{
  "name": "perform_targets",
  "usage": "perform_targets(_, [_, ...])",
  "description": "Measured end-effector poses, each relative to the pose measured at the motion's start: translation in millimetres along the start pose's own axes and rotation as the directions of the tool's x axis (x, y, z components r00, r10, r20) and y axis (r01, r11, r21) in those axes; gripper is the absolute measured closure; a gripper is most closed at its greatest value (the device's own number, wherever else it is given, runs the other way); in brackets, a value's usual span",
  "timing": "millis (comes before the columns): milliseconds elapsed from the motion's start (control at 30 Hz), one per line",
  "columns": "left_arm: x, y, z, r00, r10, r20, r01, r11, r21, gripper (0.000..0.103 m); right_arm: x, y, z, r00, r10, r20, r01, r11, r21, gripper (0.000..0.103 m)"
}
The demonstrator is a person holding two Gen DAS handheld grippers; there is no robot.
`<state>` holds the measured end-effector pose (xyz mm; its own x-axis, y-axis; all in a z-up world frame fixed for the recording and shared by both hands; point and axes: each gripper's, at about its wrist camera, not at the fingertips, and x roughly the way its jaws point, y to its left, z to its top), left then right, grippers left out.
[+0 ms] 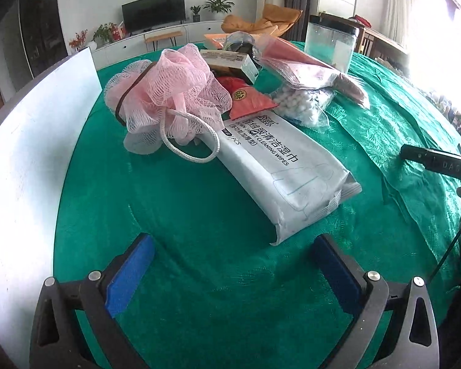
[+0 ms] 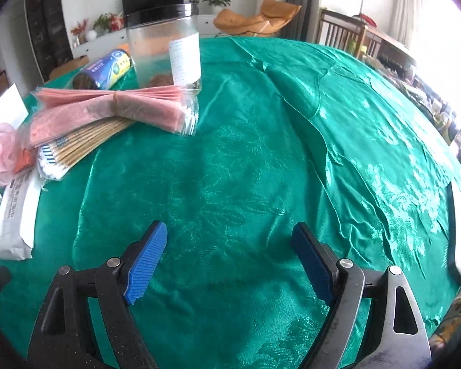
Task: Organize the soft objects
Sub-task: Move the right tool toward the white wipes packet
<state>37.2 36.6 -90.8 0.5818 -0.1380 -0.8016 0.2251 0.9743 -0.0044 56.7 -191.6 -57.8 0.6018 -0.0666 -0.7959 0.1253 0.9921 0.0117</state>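
A pink mesh bath sponge with a white cord loop lies on the green tablecloth, partly over a white pack of cleaning wipes. A bag of cotton swabs and a pink packet lie behind them. My left gripper is open and empty, just short of the wipes pack. My right gripper is open and empty over bare cloth. In the right wrist view the sponge, wipes, swabs and pink packet sit at the left.
A clear plastic jar with a black lid stands behind the pile; it also shows in the left wrist view. A blue-labelled roll, small boxes and a white board at the left edge are present. Wrinkled cloth folds run rightward.
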Motion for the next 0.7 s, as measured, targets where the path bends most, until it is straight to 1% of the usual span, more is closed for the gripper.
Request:
perform_targets(233, [0.9, 1.7, 2.8, 1.0, 0.002, 0.002, -0.002, 1.0, -0.008, 0.0, -1.2, 7.6, -9.8, 1.0, -0.011, 0.009, 0.011, 1.0, 0.001, 0.01])
perform_targets(700, [1.1, 1.3, 2.8, 1.0, 0.002, 0.002, -0.002, 1.0, -0.008, 0.0, -0.2, 8.9, -10.7, 1.0, -0.011, 0.01, 0.011, 1.0, 0.0, 0.009])
